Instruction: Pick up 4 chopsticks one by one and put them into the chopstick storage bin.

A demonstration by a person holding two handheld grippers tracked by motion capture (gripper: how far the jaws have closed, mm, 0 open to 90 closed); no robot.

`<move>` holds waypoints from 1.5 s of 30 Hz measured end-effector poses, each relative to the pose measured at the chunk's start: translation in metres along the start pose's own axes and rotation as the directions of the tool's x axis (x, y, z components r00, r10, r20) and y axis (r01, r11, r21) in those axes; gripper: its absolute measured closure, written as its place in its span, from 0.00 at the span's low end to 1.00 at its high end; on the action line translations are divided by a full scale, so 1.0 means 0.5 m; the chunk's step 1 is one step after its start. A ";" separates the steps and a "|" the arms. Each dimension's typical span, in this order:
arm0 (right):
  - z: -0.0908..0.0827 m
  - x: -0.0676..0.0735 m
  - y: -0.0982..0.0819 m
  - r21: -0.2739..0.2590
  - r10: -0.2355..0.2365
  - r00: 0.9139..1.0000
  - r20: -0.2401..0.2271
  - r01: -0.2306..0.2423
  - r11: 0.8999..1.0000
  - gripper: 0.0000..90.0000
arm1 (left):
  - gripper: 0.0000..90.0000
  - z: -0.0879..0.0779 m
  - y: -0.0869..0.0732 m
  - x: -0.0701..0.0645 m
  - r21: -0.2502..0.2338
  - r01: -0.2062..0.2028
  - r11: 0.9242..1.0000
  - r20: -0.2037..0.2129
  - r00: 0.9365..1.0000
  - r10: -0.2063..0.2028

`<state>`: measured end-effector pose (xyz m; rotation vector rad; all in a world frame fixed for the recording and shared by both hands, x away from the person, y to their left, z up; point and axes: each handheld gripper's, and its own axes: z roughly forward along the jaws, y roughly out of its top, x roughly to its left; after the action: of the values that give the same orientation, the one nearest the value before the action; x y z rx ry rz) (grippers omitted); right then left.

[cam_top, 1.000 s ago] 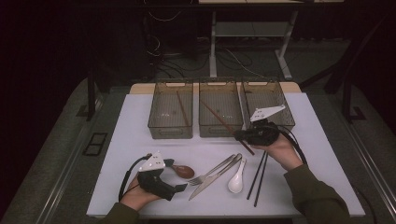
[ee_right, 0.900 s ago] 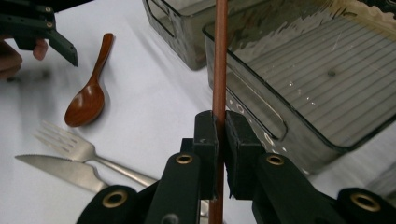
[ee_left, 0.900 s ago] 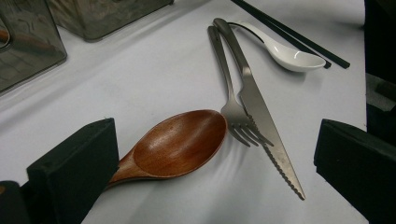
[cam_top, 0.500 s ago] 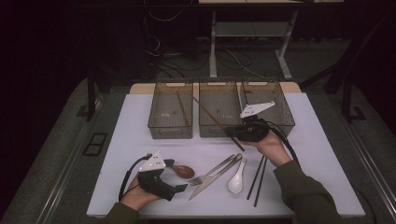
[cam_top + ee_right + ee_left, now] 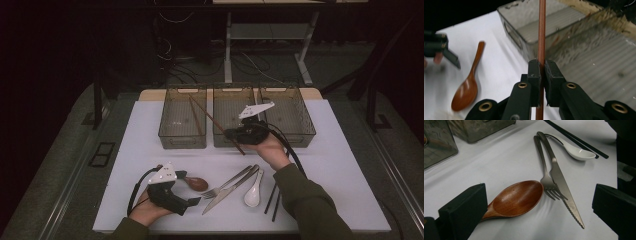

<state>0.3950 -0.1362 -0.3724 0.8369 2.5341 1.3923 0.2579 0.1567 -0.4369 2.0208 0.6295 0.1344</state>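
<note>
My right gripper (image 5: 235,134) has its fingers (image 5: 534,75) closed on a brown chopstick (image 5: 541,30), with almost no gap between the two pads. The stick is clamped near its lower end; the long part runs straight ahead of the fingers, out over the nearest wire basket (image 5: 182,142), where a second brown stick leans inside. The short part passes back under the fingers. The right hand (image 5: 270,149) holds this gripper above the front rim of the middle basket (image 5: 226,140), clear of the worktop (image 5: 340,165).

My left gripper (image 5: 192,202) rests low at the near edge of the worktop, fingers (image 5: 464,206) spread wide and holding nothing. A wooden spoon (image 5: 516,198) lies between them, its handle running in beside the left finger. Just beyond the spoon bowl, a fork (image 5: 545,173) and a knife (image 5: 561,182) lie side by side, touching. Farther ahead lie a white ceramic spoon (image 5: 579,152) and a pair of black chopsticks (image 5: 584,143)
</note>
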 end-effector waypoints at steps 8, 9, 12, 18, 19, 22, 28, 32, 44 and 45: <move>0.047 0.000 0.057 -0.034 0.017 0.999 0.033 -0.016 0.999 0.92 | 0.00 -0.001 0.000 0.001 -0.006 -0.004 1.000 0.003 1.000 0.004; 0.053 0.000 0.064 -0.038 0.022 0.999 0.037 -0.020 0.999 0.92 | 0.00 -0.001 0.000 0.002 -0.007 -0.003 1.000 0.004 1.000 0.003; 0.070 0.000 0.082 -0.047 0.029 0.998 0.047 -0.027 0.999 0.92 | 0.00 -0.001 0.000 0.003 -0.005 -0.010 1.000 0.004 1.000 0.010; 0.105 0.005 0.115 -0.043 0.029 0.998 0.061 -0.026 0.999 0.92 | 0.00 -0.002 0.000 0.002 -0.007 -0.003 1.000 0.007 1.000 0.003; 0.111 0.008 0.120 -0.040 0.025 0.998 0.063 -0.023 0.999 0.92 | 0.00 -0.002 0.000 0.002 -0.009 0.000 1.000 0.008 1.000 0.001; 0.129 0.013 0.135 -0.044 0.021 0.998 0.064 -0.018 0.999 0.92 | 0.00 -0.002 0.000 0.001 -0.010 0.000 1.000 0.009 1.000 0.001; 0.157 0.019 0.162 -0.047 0.030 0.998 0.057 -0.028 0.998 0.92 | 0.00 -0.003 0.000 0.001 -0.013 -0.002 1.000 0.014 1.000 0.003; 0.174 0.021 0.176 -0.048 0.038 0.998 0.057 -0.035 0.998 0.92 | 0.00 -0.003 0.001 0.000 -0.017 -0.003 1.000 0.014 1.000 0.004; 0.238 0.016 0.174 0.015 0.059 0.996 0.071 -0.061 0.998 0.92 | 0.00 -0.005 0.002 0.000 -0.021 -0.006 1.000 0.018 1.000 0.006; 0.243 0.014 0.171 0.028 0.065 0.995 0.073 -0.067 0.997 0.92 | 0.00 -0.005 0.002 0.000 -0.021 -0.001 1.000 0.018 1.000 0.002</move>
<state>0.4682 -0.0066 -0.3709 0.9665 2.5012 1.3196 0.2574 0.1583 -0.4349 2.0003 0.6125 0.1228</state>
